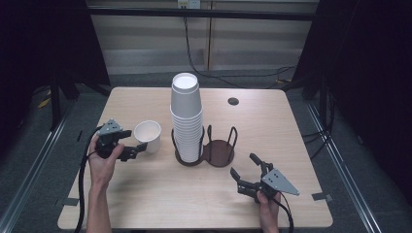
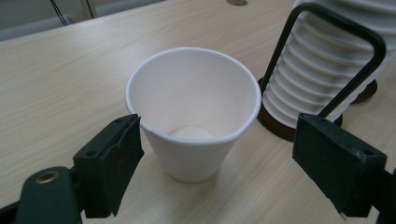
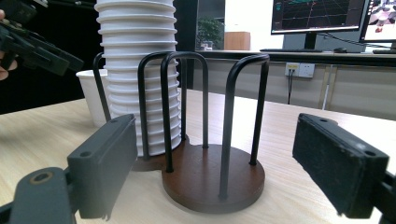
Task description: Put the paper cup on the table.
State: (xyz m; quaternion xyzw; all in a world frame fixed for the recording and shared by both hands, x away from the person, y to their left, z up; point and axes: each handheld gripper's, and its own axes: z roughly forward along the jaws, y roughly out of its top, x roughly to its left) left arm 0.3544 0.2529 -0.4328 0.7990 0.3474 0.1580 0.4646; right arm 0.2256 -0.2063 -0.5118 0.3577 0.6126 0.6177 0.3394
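High view puts our left tongs point(image 1: 138, 149) at the single paper cup point(image 1: 147, 136), which stands upright on the desk point(image 1: 145, 194) just to the left of the 2-bay cup holder point(image 1: 205, 149). Left gripper view confirms the jaws are spread wide on either side of that cup point(image 2: 192, 114); one pad sits very near its rim, the other is well apart from it, and nothing is clamped yet. The tall stack of cups point(image 1: 186, 116) fills the holder's left bay, while the right bay is bare wood. Our right tongs point(image 1: 247, 170) hover in front of the holder on its right side, jaws also apart and holding nothing, and in the right gripper view they look straight at the bare bay point(image 3: 215, 175). We judge the step in hand to be the grasp of the loose cup. Next we would need to close the left jaws gently on the cup wall, since thin paper will likely crumple under a hard squeeze, then lift it straight up.
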